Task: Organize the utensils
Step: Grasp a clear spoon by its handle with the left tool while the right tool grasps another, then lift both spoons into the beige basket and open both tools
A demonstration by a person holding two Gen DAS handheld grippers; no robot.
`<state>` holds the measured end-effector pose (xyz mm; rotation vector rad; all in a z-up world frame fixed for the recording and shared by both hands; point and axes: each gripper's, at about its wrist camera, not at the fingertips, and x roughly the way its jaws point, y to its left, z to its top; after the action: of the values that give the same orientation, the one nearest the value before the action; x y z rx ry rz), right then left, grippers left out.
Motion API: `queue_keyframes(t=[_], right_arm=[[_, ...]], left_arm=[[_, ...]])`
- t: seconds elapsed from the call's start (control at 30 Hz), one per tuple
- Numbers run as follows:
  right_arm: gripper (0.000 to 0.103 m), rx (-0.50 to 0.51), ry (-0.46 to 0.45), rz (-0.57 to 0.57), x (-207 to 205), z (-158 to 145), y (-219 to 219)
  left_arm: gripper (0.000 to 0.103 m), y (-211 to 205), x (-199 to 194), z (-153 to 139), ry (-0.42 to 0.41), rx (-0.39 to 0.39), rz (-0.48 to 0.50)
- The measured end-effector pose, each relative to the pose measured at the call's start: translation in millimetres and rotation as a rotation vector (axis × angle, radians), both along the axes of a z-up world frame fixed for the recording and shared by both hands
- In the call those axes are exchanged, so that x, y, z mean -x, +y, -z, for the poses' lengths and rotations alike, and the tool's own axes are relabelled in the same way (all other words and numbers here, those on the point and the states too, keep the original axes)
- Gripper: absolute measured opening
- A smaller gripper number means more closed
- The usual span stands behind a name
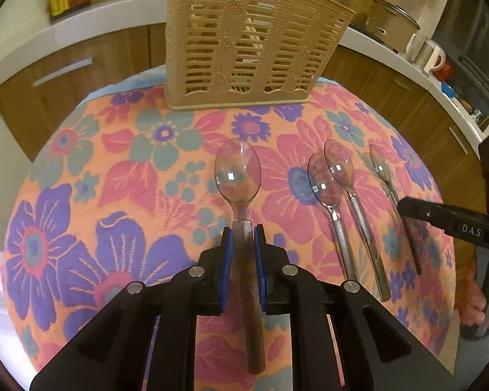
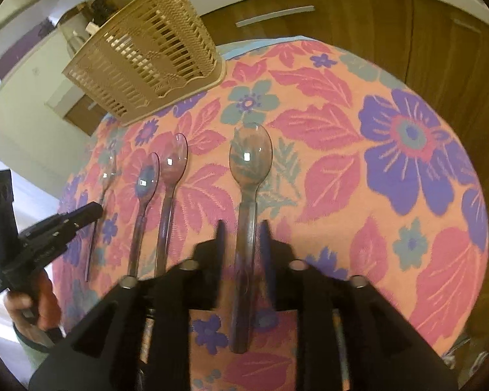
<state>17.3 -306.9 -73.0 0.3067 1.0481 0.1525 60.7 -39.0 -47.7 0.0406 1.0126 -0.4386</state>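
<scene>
On the flowered cloth [image 1: 114,163] covering the surface, four clear spoons lay side by side, bowls toward the slatted basket [image 1: 244,42] at the far edge. The left tool [image 1: 243,238] was clenched on the handle of the leftmost spoon [image 1: 237,176], its blue pads pressing just below the bowl. Whether that spoon had left the cloth could not be told. The right tool [image 2: 243,231] stood released, a pad on either side of the rightmost spoon [image 2: 250,163] with a gap on each side. The two middle spoons [image 1: 324,185] lay untouched, overlapping at the bowls.

The step in hand looked like carrying the gripped spoon to the basket. Doing it well probably meant keeping the grip firm on the slick, thin handle, raising the spoon clear of the tall rim, then tipping it handle-down into the opening.
</scene>
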Motion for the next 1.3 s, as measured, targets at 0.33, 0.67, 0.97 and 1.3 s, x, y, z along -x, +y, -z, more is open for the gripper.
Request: queue_keyframes(t=[0.33, 0.67, 0.97, 1.3], right_arm=[[0.030, 0.115, 0.071, -0.026, -34, -2, 16], [0.010, 0.288, 0.064, -0.147, -37, -4, 54], [0.010, 0.142, -0.005, -0.247, -19, -17, 63], [0.010, 0.067, -0.254, -0.277, -9, -97, 58]], left_arm=[[0.030, -11, -13, 2, 0.019, -0.076, 0.034], [0.010, -39, -10, 5, -0.058, -0.244, 0.080], [0.010, -14, 3, -27, -0.152, -0.069, 0.054], [0.010, -6, 27, -120, -0.416, 0.129, 0.058]])
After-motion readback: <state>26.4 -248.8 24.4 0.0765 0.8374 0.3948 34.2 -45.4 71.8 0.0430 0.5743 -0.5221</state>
